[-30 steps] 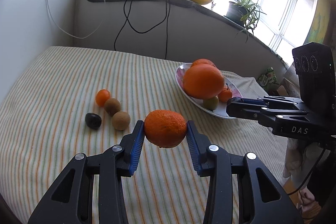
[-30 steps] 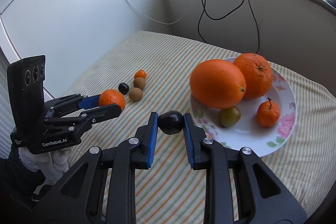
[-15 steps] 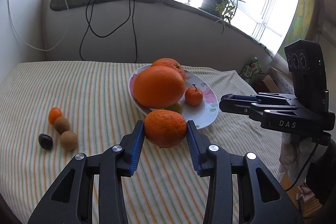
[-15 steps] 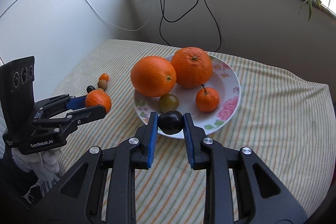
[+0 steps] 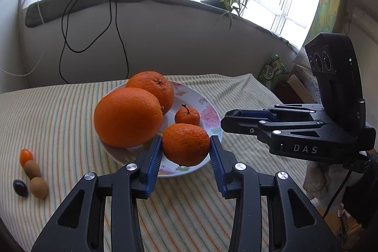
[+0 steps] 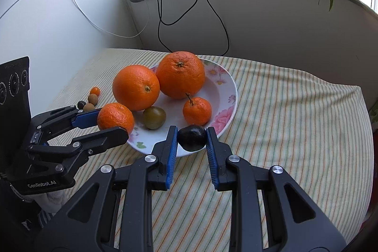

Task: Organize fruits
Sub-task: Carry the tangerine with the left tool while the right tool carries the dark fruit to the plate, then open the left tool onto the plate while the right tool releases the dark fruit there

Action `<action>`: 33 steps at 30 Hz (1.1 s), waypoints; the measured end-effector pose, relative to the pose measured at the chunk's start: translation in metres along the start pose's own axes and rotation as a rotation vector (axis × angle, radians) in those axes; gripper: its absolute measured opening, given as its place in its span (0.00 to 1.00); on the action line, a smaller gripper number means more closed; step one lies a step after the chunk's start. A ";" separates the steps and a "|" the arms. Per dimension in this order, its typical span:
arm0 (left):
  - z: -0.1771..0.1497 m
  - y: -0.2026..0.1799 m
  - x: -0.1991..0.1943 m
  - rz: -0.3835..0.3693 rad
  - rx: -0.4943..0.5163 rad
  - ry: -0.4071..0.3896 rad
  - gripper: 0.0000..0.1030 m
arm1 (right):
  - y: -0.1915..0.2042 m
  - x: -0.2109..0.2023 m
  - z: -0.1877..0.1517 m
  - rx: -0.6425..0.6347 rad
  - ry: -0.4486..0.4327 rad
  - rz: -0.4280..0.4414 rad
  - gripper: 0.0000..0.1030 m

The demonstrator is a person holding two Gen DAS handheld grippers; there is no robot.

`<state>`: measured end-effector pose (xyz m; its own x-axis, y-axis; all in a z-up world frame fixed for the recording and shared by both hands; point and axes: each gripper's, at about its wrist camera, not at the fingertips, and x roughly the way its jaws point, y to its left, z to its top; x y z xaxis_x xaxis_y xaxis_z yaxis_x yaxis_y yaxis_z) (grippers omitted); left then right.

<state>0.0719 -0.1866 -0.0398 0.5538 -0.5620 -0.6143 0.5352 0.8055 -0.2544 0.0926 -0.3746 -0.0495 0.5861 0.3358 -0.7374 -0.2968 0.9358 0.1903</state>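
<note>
The left tool (image 5: 186,145) is clamping a soft, light mandarin (image 5: 186,144) across its middle while the right tool (image 6: 191,137) is pinching a small, slippery plum (image 6: 191,137) near the plate (image 6: 230,89).

Two printed brand marks, one on each handheld gripper.
White letters "DAS" run along the side of the right gripper (image 5: 226,121), at three o'clock in the left view; "GenRobot.AI" marks the left gripper (image 6: 111,124) body, at eight o'clock in the right view.

Both wrist views look down, close, at the shared plate (image 5: 208,108) (image 6: 226,86) (edges seemingly warped).
</note>
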 end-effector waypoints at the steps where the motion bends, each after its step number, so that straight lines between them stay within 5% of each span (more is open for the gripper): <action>1: 0.000 -0.002 0.003 0.000 0.005 0.002 0.37 | -0.002 0.001 0.002 0.001 0.000 0.001 0.24; 28: 0.008 -0.012 0.031 0.037 0.046 0.026 0.38 | -0.022 0.031 0.017 0.013 0.007 0.009 0.24; 31: 0.009 -0.012 0.029 0.038 0.045 0.017 0.51 | -0.023 0.030 0.019 0.018 0.005 0.013 0.25; 33: 0.009 -0.012 0.027 0.036 0.048 0.011 0.51 | -0.023 0.030 0.020 0.020 0.002 0.013 0.34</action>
<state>0.0866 -0.2133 -0.0467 0.5662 -0.5302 -0.6311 0.5448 0.8153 -0.1962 0.1320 -0.3839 -0.0634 0.5811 0.3474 -0.7360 -0.2894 0.9334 0.2121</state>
